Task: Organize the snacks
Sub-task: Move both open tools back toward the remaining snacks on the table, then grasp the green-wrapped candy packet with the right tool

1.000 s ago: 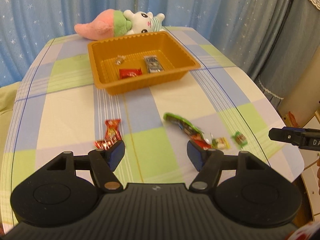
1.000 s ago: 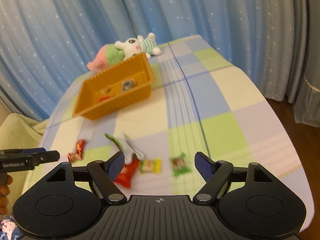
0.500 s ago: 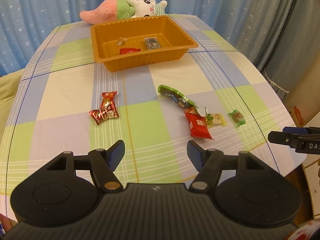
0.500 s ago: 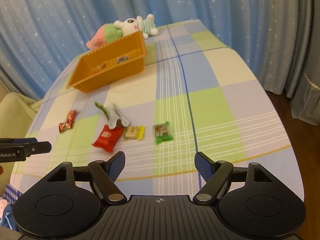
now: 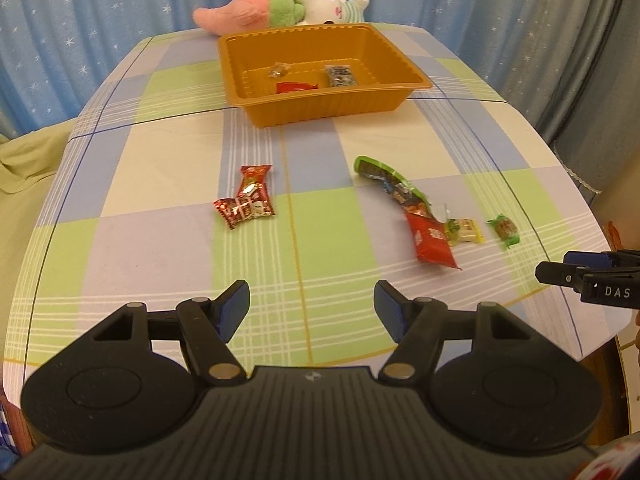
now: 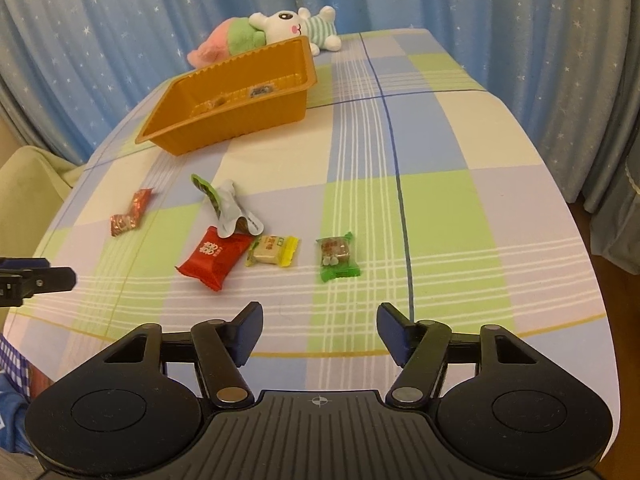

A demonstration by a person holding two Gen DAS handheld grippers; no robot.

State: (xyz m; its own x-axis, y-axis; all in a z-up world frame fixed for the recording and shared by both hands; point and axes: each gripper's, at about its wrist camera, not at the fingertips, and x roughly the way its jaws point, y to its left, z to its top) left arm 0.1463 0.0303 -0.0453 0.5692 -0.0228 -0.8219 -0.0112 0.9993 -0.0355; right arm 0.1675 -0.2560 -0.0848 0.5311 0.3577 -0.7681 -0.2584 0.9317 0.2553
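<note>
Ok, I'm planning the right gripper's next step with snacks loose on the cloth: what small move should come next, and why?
Probably ease the right gripper forward and down over the green-wrapped candy. Its jaws are closing with nothing between them, and that candy lies alone, straight ahead and nearest, while the orange tray already holds a few snacks.

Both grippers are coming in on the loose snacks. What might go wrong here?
1. The red packet lies under the long green wrapper and against the yellow candy; lifting one may drag the others.
2. The right gripper is closing with nothing between its jaws, possibly narrowing early for the green candy.
</note>
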